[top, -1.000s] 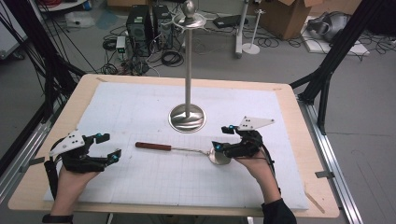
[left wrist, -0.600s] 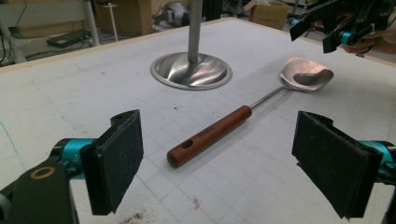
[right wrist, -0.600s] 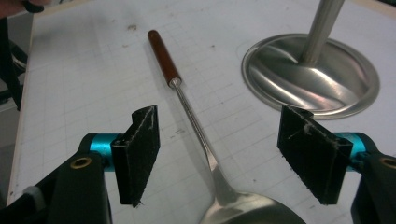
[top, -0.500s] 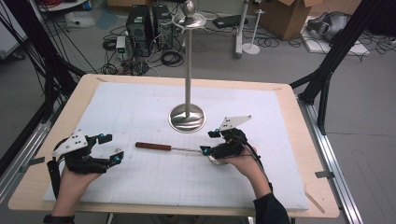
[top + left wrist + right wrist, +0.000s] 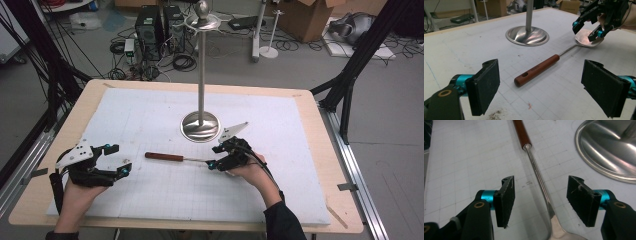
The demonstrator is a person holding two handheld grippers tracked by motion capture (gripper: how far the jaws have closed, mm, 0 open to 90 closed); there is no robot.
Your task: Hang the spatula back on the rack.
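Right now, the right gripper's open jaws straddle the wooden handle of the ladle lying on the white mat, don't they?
Not quite: the right gripper straddles the ladle's thin metal shaft, just above the bowl, not the wooden handle. The right gripper view shows the handle lying beyond the jaws. They are open, and the ladle lies on the white mat.

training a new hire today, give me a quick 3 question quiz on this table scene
1. True or false: the right tool is already clamped on the ladle.
2. Which part of the ladle lies between the right tool's pads: A the wooden handle, B the thin metal shaft, C neither?
3. What stands on the mat just behind the ladle?

Key:
1. False; the pads stand apart on either side of it, though they have just been closing.
2. B
3. A metal stand with a round base.
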